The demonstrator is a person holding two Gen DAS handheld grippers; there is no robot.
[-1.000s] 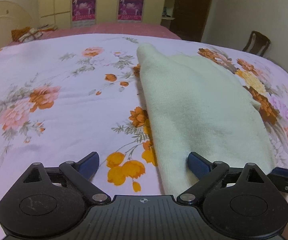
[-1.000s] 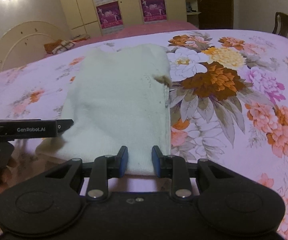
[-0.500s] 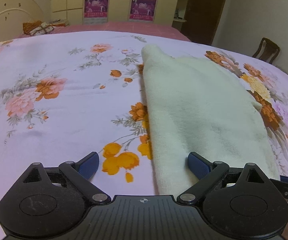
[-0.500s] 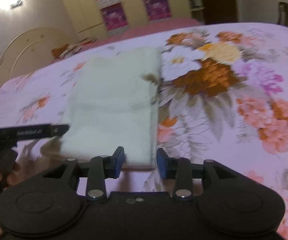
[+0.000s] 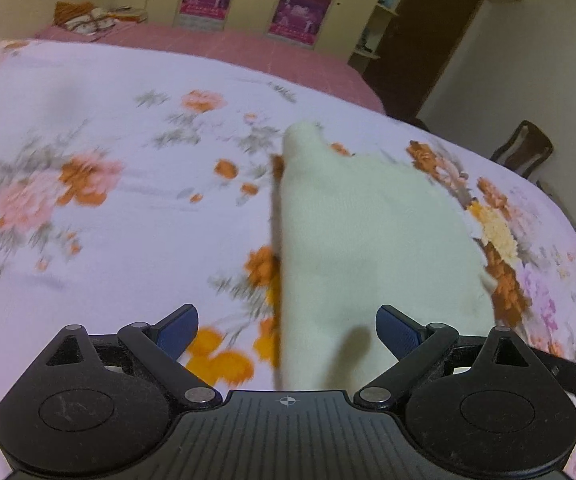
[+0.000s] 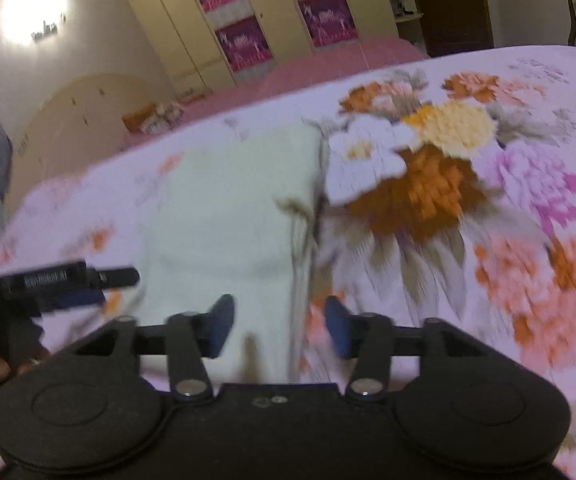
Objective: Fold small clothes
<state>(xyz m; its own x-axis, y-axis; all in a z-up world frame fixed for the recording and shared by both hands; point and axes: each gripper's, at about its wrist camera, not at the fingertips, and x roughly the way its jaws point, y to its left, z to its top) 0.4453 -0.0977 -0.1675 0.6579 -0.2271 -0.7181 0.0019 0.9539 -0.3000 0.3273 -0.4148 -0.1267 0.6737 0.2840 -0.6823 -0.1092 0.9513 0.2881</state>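
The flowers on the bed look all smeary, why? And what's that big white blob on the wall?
Right wrist view: the bedspread flowers smear from motion blur; the blob is a wall lamp glaring. Left wrist view: milder blur, and the fisheye lens curves the bed.

The cream folded garment (image 5: 371, 240) looks soft, matt knitted cloth; the lilac floral bedsheet (image 5: 108, 240) looks smooth woven cloth.

Matte black left gripper (image 5: 286, 330) body with 2 round housings, silver pivot screws, ribbed centre plate bearing a small white crosshair mark, blue pads on both fingers (image 5: 176, 328). Matching black right gripper (image 6: 279, 326), blue-padded; blurred white lettering along the left gripper's side.
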